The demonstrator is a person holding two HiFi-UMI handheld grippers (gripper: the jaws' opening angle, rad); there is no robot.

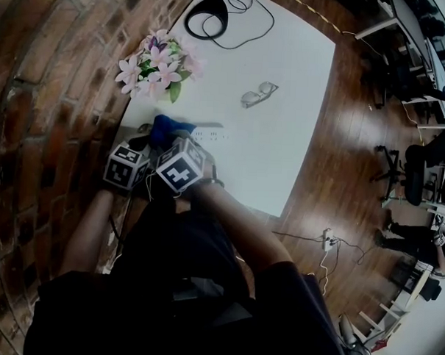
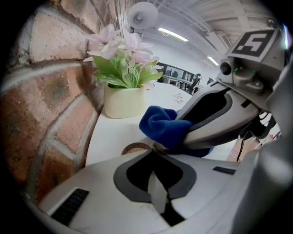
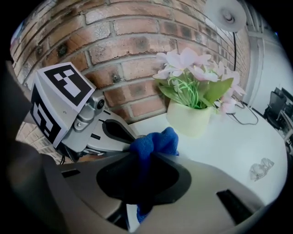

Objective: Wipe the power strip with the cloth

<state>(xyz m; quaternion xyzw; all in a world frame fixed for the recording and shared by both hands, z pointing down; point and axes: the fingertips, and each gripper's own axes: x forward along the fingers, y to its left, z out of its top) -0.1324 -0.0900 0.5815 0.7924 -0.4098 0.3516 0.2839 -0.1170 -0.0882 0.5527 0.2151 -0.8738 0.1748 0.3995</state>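
Here, at a white counter set against a brick wall, a person works with a hand-held claw in each hand. The right claw is clamped on a bunched blue cloth, with folds of it bulging out past the tips and more hanging back between the jaws. The left claw is closed tight with nothing in it, its tips meeting just short of the cloth and beside the right claw. The two marker cubes sit side by side near the counter's near edge in the head view. The white power strip lies flat on the counter just beyond the two claws, and the cloth sits at its left end; whether the cloth presses on it cannot be told. A pale pot of pink flowers stands by the wall beyond the strip. A pair of glasses rests farther out on the counter, well apart from the strip. A black cable loops at the far end.
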